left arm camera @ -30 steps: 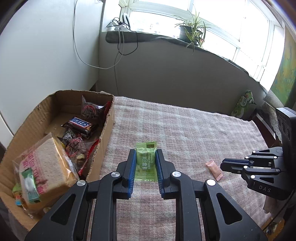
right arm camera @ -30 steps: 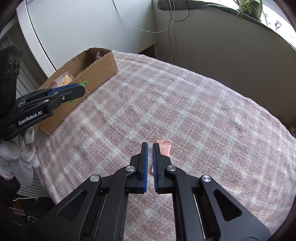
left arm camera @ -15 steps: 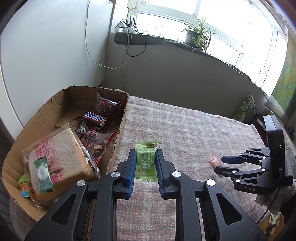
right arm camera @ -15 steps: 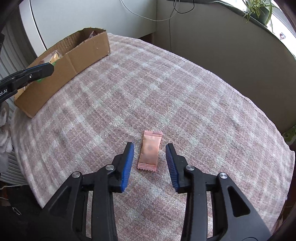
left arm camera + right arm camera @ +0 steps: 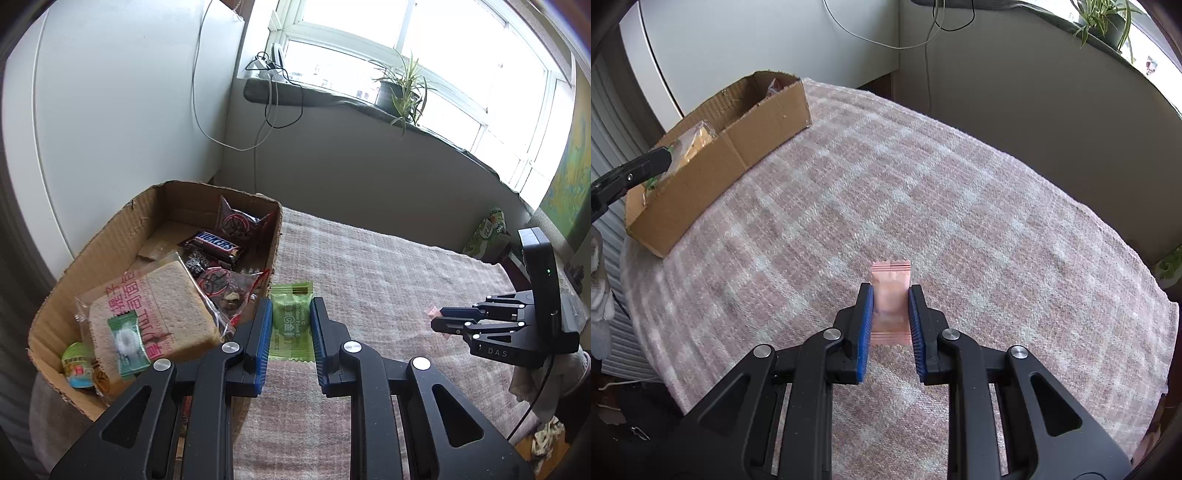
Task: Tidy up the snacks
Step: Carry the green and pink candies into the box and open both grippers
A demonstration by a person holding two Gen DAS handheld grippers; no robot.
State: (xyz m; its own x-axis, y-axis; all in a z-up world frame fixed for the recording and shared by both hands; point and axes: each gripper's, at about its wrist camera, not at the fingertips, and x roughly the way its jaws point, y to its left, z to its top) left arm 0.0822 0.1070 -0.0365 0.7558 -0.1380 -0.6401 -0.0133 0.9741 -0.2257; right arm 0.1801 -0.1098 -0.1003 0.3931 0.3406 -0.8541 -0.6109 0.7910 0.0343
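Note:
My left gripper (image 5: pixel 291 325) is shut on a green candy packet (image 5: pixel 291 317) and holds it above the table by the right wall of the cardboard box (image 5: pixel 147 206). The box holds several snacks: a Snickers bar (image 5: pixel 214 243), a wrapped sandwich (image 5: pixel 147 314) and small candies. My right gripper (image 5: pixel 891 317) is down on the cloth with its blue pads closed against the sides of a pink candy packet (image 5: pixel 890 291). The right gripper also shows in the left wrist view (image 5: pixel 443 319), and the box in the right wrist view (image 5: pixel 716 158).
A pink checked cloth (image 5: pixel 960 206) covers the round table. A wall and a window sill with a potted plant (image 5: pixel 402 92) and cables stand behind. A green bag (image 5: pixel 487 232) lies off the table's far right edge. The left gripper's tip shows in the right wrist view (image 5: pixel 631 173).
My left gripper moved left, level with the box's right wall, still holding the green packet. My right gripper opened, came down over the pink packet and closed on it.

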